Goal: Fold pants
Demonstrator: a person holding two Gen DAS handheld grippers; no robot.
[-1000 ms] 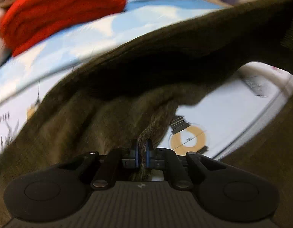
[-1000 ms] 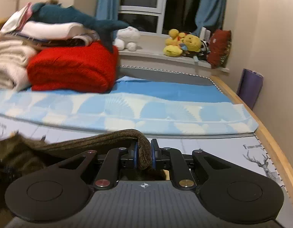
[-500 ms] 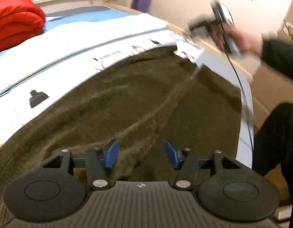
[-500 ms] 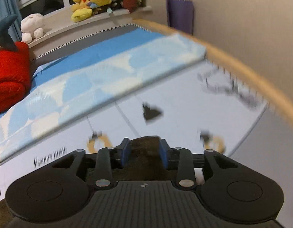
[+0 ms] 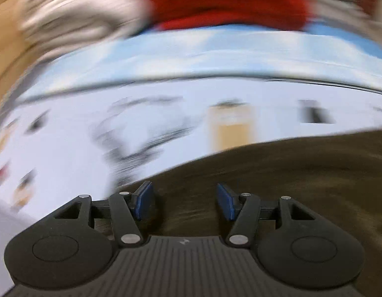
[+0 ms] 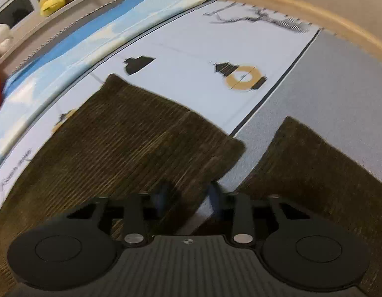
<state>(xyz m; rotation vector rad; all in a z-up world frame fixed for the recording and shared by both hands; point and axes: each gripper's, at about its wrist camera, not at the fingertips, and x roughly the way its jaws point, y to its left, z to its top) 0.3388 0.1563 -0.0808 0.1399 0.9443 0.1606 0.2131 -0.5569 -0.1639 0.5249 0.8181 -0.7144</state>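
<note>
Left fingers spread, empty above pants. Right fingers closing, pant-leg edge between, on bed.

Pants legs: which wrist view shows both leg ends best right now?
Right wrist view: both legs of the pants lie spread and sharp on the bedsheet. Left wrist view shows only a blurred brown patch.

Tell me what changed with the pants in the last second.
The left tool let go of the pants and swung aside, open. The right tool lowered its end flat onto the bed sheet; its jaws are closing around a leg's edge. The red blanket stayed put.
</note>
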